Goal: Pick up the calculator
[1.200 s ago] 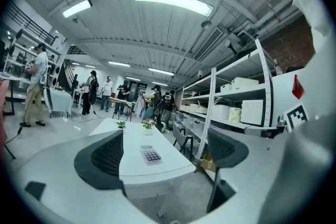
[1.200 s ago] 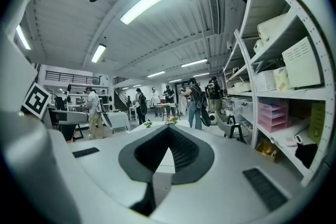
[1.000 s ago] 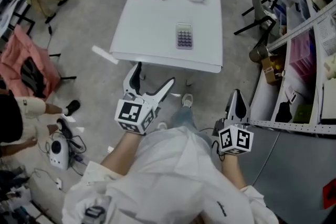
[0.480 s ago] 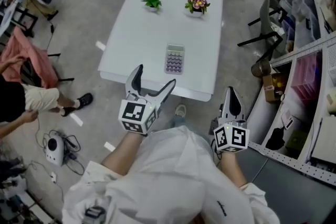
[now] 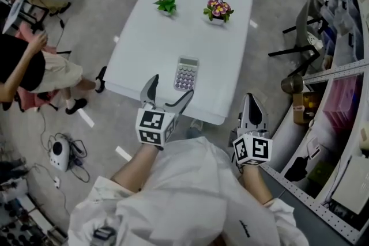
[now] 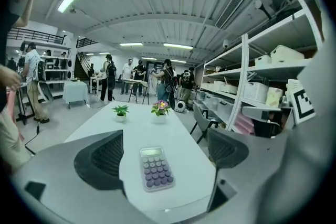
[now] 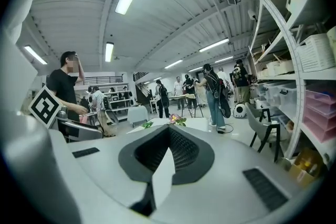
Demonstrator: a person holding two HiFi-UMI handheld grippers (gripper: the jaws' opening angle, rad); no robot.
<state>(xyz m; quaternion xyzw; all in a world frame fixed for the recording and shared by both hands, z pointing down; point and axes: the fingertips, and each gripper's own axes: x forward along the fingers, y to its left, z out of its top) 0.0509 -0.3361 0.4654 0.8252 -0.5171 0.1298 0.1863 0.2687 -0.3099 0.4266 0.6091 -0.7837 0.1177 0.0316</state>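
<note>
Calculator [image 5: 186, 74] flat on white table [image 5: 167, 31]; left gripper [image 5: 170, 87] splayed, empty, hiding table's near edge; right gripper [image 5: 252, 102] clenched, empty.

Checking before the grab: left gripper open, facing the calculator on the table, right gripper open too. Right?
Not quite. The right gripper is shut, jaws together, as the right gripper view shows. The left gripper is open, facing the calculator on the table.

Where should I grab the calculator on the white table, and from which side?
Likely across its long side edges, mid-body: the calculator lies flat, short end toward you, framed by the open left tongs. Come from the near table edge.
</note>
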